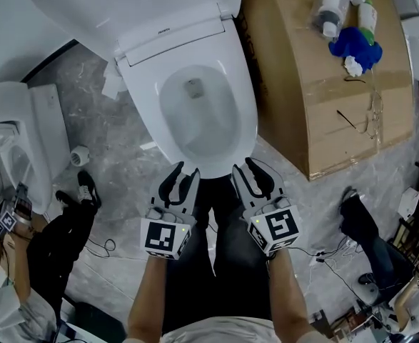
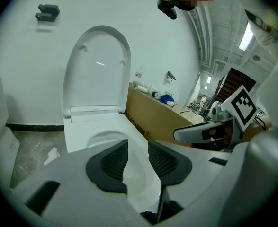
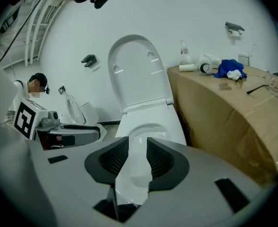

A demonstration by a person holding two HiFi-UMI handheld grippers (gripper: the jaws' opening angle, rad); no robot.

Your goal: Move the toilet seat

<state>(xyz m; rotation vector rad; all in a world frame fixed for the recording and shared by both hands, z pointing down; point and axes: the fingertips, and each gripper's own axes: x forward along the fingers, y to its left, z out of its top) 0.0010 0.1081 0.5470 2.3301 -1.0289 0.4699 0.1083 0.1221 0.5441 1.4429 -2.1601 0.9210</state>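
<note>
The white toilet seat [image 1: 248,116] lies flat on the bowl, and the lid [image 1: 123,2] stands raised behind it. In the head view both grippers sit side by side at the seat's front edge. The left gripper [image 1: 181,176] and the right gripper [image 1: 252,171] each show a narrow gap between their dark pads. In the left gripper view the gripper [image 2: 138,150] looks over the seat [image 2: 134,131] toward the lid [image 2: 98,70], with nothing pinched. The right gripper [image 3: 138,148] looks the same way at the seat [image 3: 169,126]. Its pads also press on nothing.
A large cardboard box [image 1: 330,113] stands close to the toilet's right side, with bottles and a blue cloth [image 1: 355,45] on top. Another white toilet [image 1: 23,127] and a paper roll [image 1: 79,154] are at the left. A person [image 1: 2,284] crouches at lower left. Cables [image 1: 323,252] trail on the floor.
</note>
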